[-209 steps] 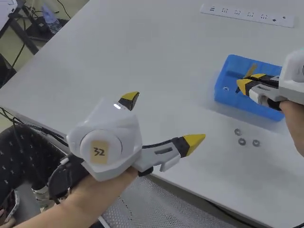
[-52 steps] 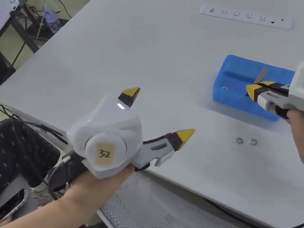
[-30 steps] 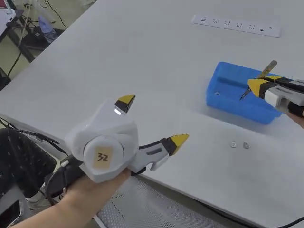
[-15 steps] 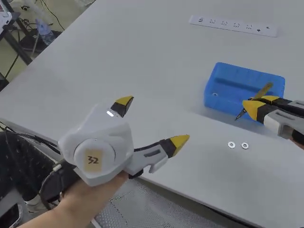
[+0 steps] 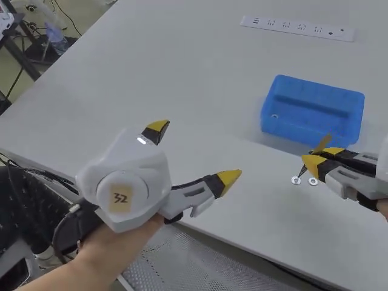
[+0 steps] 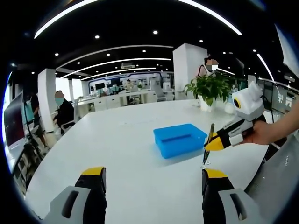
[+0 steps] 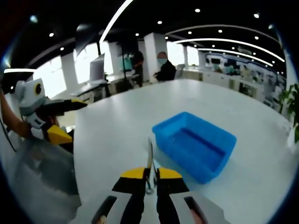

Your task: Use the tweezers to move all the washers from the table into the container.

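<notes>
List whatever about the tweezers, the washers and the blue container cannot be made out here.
- Head view: whether the tip of the tweezers touches a washer. Too small to tell.
- Head view: the speck inside the container. Too small to call a washer.
- Left gripper view: the container's floor, hidden by its near wall.
- Head view: the rear of the right gripper, cut off by the right edge.
</notes>
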A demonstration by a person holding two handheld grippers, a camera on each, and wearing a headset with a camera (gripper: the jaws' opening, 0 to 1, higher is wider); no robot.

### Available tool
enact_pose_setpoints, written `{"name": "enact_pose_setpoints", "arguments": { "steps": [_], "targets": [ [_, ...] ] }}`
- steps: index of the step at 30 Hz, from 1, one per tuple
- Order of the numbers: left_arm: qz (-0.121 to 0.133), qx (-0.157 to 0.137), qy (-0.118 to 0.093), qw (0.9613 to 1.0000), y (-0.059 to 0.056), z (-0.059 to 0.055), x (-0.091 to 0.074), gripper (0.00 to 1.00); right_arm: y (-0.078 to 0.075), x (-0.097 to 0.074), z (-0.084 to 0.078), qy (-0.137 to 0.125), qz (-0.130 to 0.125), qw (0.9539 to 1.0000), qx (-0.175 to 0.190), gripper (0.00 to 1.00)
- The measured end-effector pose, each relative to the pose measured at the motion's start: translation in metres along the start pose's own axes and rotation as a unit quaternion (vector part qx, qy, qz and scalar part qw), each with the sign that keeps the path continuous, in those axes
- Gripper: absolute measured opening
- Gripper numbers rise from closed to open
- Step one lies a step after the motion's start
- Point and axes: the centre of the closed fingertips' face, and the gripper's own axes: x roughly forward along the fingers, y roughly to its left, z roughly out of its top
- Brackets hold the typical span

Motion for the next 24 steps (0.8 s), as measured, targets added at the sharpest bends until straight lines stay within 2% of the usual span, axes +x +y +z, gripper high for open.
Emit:
{"name": "enact_pose_setpoints", "arguments": {
  "steps": [4,10,11,20,24],
  "targets": [
    [0.002,0.002,0.001,1.0,0.001,-0.0005,0.0001,0.86,0.0002,0.0009,-0.0007,-0.001,0.003,0.9999,0.013,0.05],
    [0.003,0.006,0.005,1.0,0.0008,-0.0014,0.0004,0.86,0.001,0.0038,-0.0054,0.007,0.004,0.9999,0.009,0.05],
    [0.002,0.007,0.006,1.0,0.0004,-0.0015,0.0003,0.87,0.0009,0.0034,-0.0034,-0.002,0.004,0.9999,0.01,0.05],
    [0.009,0.011,-0.005,0.9999,0.0024,0.0024,-0.0006,0.93,0.0031,0.0011,-0.0066,-0.007,0.004,0.9999,0.009,0.04],
    [0.015,0.014,-0.011,0.9997,0.0048,0.004,-0.0007,0.97,0.0015,0.0004,-0.0071,-0.001,0.001,0.9999,0.014,0.04]
  ]
}}
